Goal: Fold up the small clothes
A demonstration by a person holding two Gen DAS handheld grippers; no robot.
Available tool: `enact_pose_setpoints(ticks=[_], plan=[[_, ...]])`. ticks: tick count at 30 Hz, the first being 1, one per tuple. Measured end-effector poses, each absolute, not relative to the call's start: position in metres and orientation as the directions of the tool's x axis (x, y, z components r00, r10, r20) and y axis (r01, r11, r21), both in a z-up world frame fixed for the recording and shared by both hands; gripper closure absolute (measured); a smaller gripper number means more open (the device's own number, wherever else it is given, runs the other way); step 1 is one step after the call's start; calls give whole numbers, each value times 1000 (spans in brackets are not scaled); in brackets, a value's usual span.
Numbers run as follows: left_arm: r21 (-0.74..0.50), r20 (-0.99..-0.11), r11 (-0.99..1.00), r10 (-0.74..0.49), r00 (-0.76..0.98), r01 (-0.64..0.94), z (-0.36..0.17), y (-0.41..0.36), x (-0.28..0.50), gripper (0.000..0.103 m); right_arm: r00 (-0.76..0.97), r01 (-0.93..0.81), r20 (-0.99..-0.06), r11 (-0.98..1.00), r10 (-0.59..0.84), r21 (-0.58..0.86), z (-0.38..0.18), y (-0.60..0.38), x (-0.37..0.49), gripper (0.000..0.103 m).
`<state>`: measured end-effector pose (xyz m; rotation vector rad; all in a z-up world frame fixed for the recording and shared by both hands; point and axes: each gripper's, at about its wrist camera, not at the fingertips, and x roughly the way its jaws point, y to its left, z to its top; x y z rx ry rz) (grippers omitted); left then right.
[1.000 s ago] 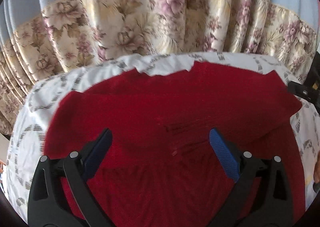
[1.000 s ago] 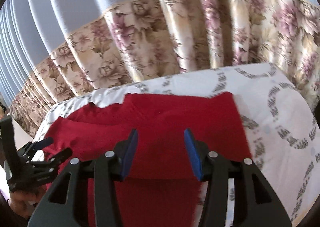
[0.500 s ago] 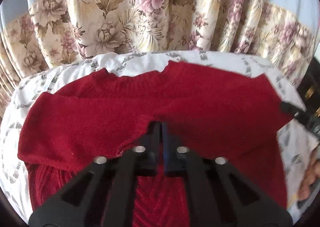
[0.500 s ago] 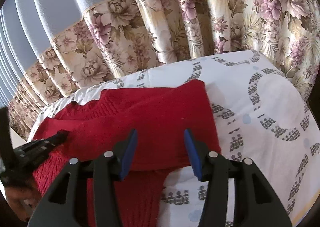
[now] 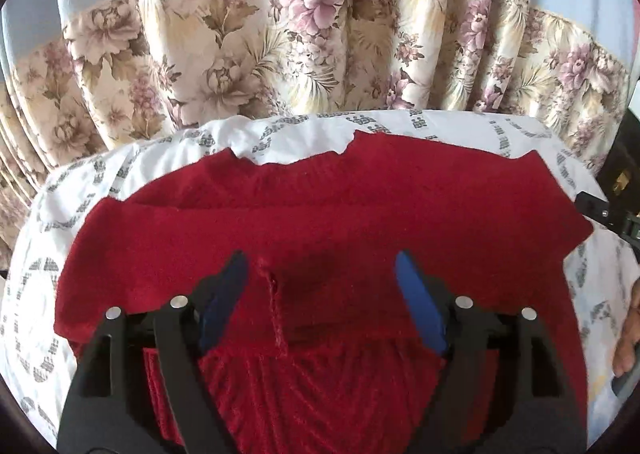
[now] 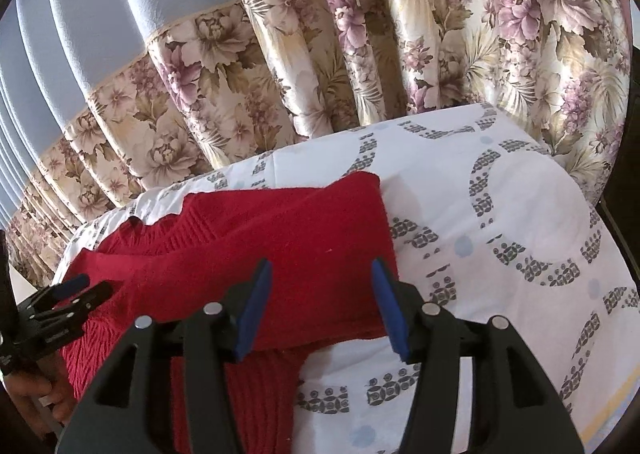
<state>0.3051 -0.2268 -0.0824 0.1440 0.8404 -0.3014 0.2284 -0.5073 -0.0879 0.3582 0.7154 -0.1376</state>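
Red knit sweater [image 5: 320,214] lies folded across the patterned bedsheet [image 6: 500,222], soft, limp, likely stretchy. Left gripper [image 5: 320,286] and right gripper [image 6: 320,294] hover spread apart, empty; pinch the doubled edge at six o'clock.

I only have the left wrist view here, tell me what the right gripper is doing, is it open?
Observer: Yes. The right gripper is open, its blue pads apart above the red sweater.
Operator: Which part of the sweater is it over?
Observer: The right edge of the folded upper layer, beside bare white patterned bedsheet.
Operator: Does your view show my left gripper?
Observer: Yes. The left gripper shows at the far left of the right wrist view, at the sweater's left side, jaws a little apart.
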Motion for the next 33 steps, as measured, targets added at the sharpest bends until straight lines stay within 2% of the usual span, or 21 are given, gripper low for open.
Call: enact_pose_setpoints(ticks=[4, 5, 6, 7, 8, 9, 19, 26, 33], plan=[[6, -786, 964, -160, 597, 266, -95, -229, 316, 29, 743, 242, -669, 932, 1, 270, -89, -505, 228, 50], [-21, -793, 961, -184, 580, 275, -98, -230, 317, 40, 742, 242, -670, 932, 0, 268, -90, -505, 228, 50], [-33, -794, 959, -196, 576, 281, -99, -232, 316, 46, 741, 241, -672, 933, 2, 269, -90, -505, 228, 50], [-25, -788, 958, -195, 583, 286, -99, -235, 313, 61, 740, 241, -672, 933, 2, 269, -90, -504, 228, 50], [-13, -776, 954, -199, 598, 300, -97, -239, 309, 90, 739, 243, -673, 932, 2, 269, -91, -505, 228, 50], [-15, -771, 945, -219, 598, 328, -95, -245, 305, 103, 739, 243, -674, 932, 2, 269, -91, -505, 229, 50], [-26, -718, 945, -245, 652, 326, -64, -226, 306, 103, 740, 251, -673, 932, -10, 262, -91, -508, 229, 50], [-79, -746, 945, -266, 611, 316, -77, -198, 315, 101, 743, 250, -670, 929, -4, 273, -91, -507, 228, 48], [-148, -722, 946, -304, 621, 290, -84, -172, 315, 103, 743, 252, -670, 927, -1, 278, -93, -509, 226, 48]])
